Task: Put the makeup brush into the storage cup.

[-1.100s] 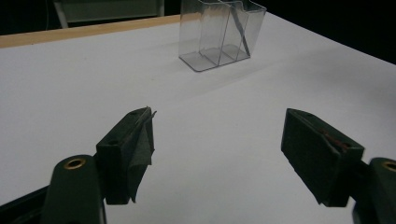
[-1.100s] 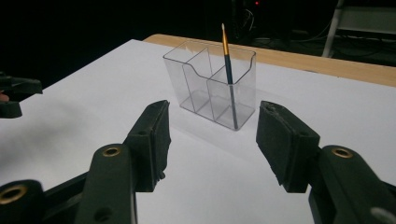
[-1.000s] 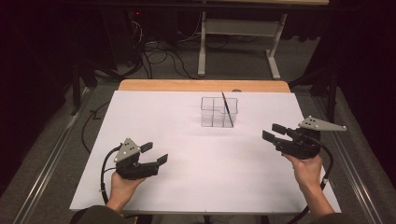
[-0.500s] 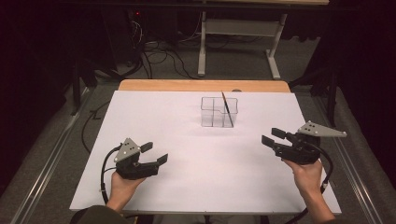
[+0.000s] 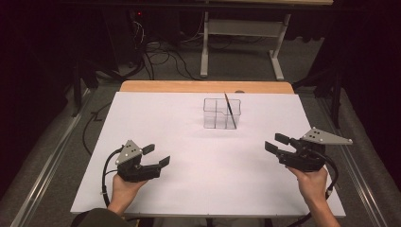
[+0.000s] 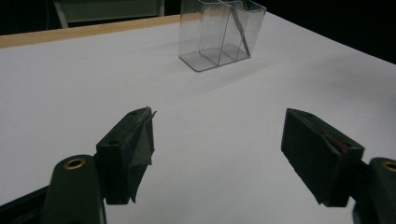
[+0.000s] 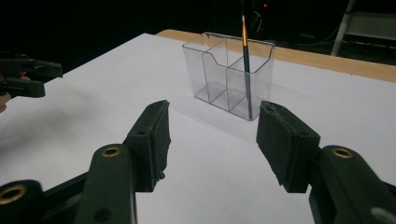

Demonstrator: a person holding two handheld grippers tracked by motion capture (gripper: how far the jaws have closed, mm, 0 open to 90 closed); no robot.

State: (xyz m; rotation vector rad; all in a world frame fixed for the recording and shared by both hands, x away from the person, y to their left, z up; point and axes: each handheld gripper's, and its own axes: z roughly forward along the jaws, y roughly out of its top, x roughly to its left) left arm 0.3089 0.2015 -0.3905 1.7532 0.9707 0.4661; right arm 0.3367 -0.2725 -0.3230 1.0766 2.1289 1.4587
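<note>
Grippers are sitting low in the high view, one at each side: the left gripper point(image 5: 158, 155) at the lower left of the frame, the right gripper point(image 5: 275, 143) at the lower right, each held by a hand point(image 5: 124, 190) coming up from the bottom edge. Both are showing their jaws spread apart with nothing between them, and both are hovering over the white table point(image 5: 189, 142) well apart from each other.

Beyond them, just above the middle of the frame, a clear plastic organizer point(image 5: 221, 113) is standing upright on the white surface, well apart from both grippers. A thin brush point(image 5: 230, 109) is leaning inside it.

Looking along the left gripper's own black jaws, the organizer point(image 6: 219, 32) is appearing at the top centre, and the brush point(image 6: 240, 30) is reading only as a faint dark line through the plastic. A torn edge of pad covering on the left-hand jaw is visible here.

The right gripper view is giving more: the organizer point(image 7: 229, 74) is showing three compartments, and the brush point(image 7: 245, 56), with an orange band on its handle, is standing in the right-hand one. The left gripper point(image 7: 28, 77) is showing at that frame's left edge.
</note>
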